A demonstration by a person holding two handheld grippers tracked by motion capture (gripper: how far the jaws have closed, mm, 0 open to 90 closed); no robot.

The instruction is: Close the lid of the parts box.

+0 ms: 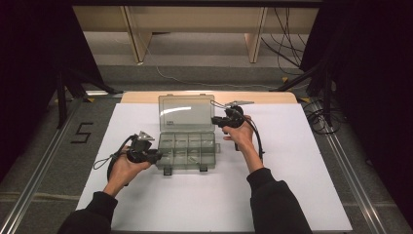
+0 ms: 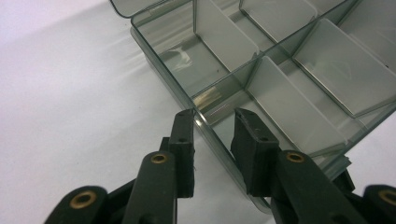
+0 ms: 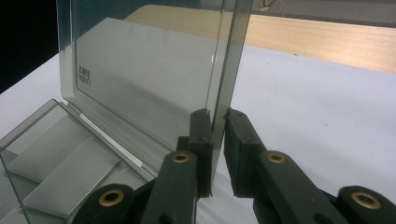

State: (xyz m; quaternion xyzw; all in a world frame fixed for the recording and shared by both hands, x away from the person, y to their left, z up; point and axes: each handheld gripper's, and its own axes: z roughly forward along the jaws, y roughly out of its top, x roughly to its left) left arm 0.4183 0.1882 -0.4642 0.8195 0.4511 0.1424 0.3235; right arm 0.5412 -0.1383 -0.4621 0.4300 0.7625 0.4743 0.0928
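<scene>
A smoky clear compartment box (image 1: 187,152) lies mid-table with its lid (image 1: 186,113) standing up at the back; its compartments look empty. My left gripper (image 1: 157,156) is at the box's left end. In the left gripper view the box wall (image 2: 159,51) runs slantwise between the jaws of the left gripper (image 2: 212,116), one jaw outside and one inside, closed on it. My right gripper (image 1: 216,121) is at the lid's right edge. In the right gripper view the lid (image 3: 149,70) stands upright, and the right gripper (image 3: 217,114) pinches its side edge above the box base (image 3: 56,154).
A white sheet (image 1: 292,161) covers the table, with a wooden strip (image 1: 263,97) along its far edge. Metal rails (image 1: 350,180) run down both sides. Black stands and cables (image 1: 316,78) are on the floor beyond, as are wooden bench legs (image 1: 255,44).
</scene>
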